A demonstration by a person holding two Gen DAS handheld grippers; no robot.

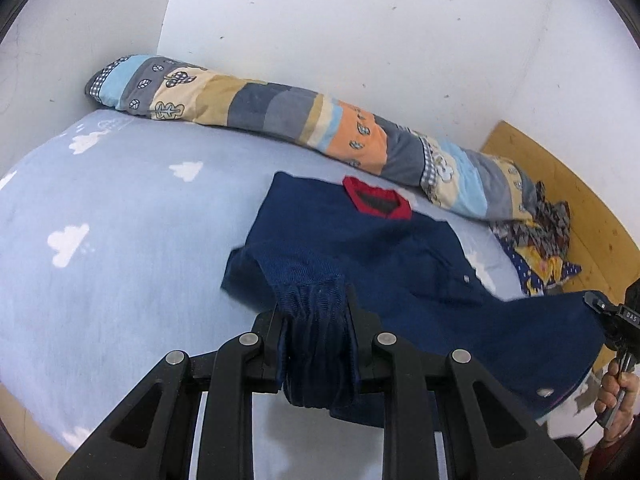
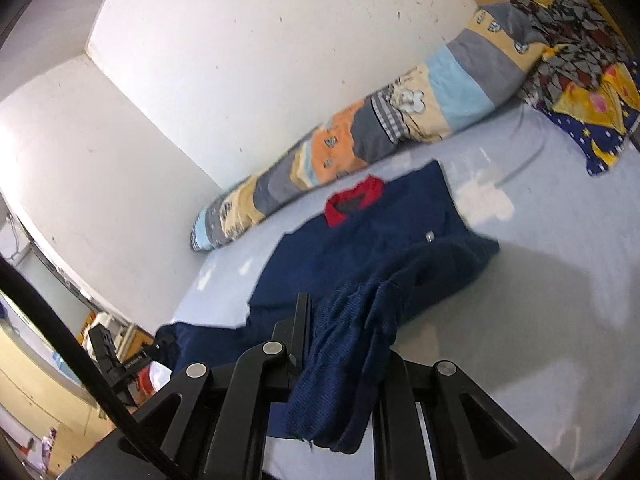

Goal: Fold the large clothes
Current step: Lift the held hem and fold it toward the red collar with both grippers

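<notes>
Navy sweater (image 1: 360,256) with red collar (image 1: 376,200) lies on the light blue cloud-print bedsheet (image 1: 120,240), collar end toward the wall. Lower hem lifted off the sheet at both corners. Left gripper (image 1: 314,312) clamped on a bunched ribbed corner of the hem; cloth hangs down between its fingers. Right gripper (image 2: 344,320) likewise closed on the opposite hem corner, fabric draped over it. Patchwork rolled quilt (image 1: 280,108) lies along the white wall (image 1: 360,40) behind the sweater. Crumpled patterned clothes (image 2: 580,92) sit at the quilt's far end.
</notes>
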